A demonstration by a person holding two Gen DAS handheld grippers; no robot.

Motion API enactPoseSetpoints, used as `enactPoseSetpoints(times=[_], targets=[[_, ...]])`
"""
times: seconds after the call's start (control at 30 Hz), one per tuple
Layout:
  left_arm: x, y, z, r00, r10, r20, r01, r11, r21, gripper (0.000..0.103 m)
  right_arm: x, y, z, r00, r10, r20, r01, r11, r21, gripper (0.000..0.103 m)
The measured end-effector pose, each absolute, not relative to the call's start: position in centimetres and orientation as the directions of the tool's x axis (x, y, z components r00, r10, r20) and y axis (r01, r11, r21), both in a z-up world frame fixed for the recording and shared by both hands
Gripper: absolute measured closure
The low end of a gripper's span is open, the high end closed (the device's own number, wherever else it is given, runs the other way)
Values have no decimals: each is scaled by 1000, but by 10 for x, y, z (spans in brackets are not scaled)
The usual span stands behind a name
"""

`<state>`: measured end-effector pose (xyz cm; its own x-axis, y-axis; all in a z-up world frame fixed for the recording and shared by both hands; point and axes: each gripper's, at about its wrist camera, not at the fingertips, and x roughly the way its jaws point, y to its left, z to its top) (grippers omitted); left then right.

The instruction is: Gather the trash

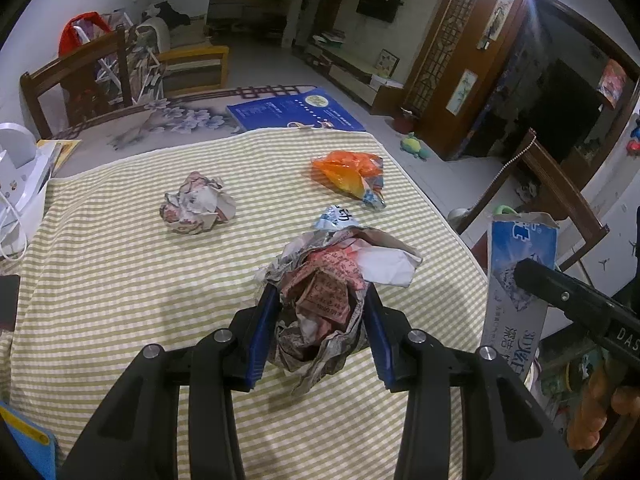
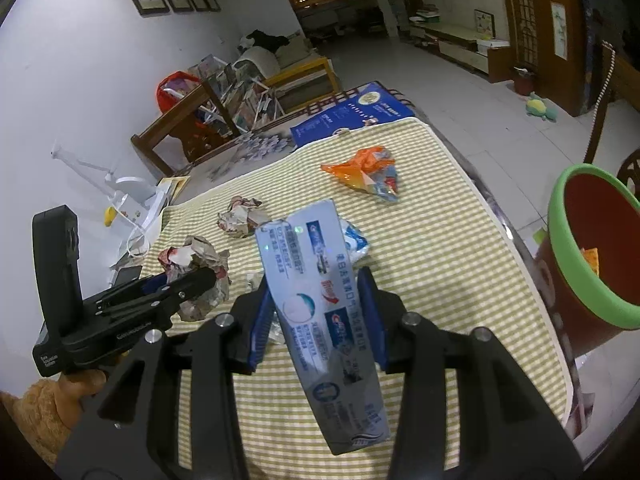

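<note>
open: striped cloth (image 1: 120,280) left | blocked: paper ball (image 1: 197,204), orange wrapper (image 1: 348,174) (far side)

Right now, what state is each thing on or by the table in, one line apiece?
Left gripper: shut on crumpled newspaper wad.
Right gripper: shut on toothpaste box, its top end torn open.
Second paper wad: crumpled, lying loose on cloth.
Orange wrapper: crumpled, lying loose.
Trash bin: open, some trash inside.
</note>
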<state>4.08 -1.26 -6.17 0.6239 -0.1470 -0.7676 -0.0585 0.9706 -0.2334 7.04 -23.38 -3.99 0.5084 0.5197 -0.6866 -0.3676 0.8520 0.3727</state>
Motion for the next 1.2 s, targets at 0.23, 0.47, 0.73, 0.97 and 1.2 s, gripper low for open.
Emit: enactPoseSetpoints(times=[0.23, 0.47, 0.73, 0.97, 1.2], targets=[[47, -33, -61, 618, -157, -770, -33, 974, -225, 63, 70, -256, -42, 527, 503, -685, -335, 863, 377, 63], [56, -59, -62, 609, -170, -775, -4, 976, -217, 63, 75, -287, -45, 540, 488, -686, -299, 873, 386, 63], [66, -89, -64, 596, -170, -785, 7, 978, -207, 63, 84, -318, -50, 538, 481, -692, -276, 877, 394, 63], [78, -110, -66, 587, -171, -791, 12, 979, -202, 63, 95, -340, -52, 532, 480, -698, -265, 877, 401, 63], [88, -129, -62, 594, -173, -786, 22, 980, -198, 63, 105, -358, -49, 546, 481, -686, -263, 876, 405, 63]])
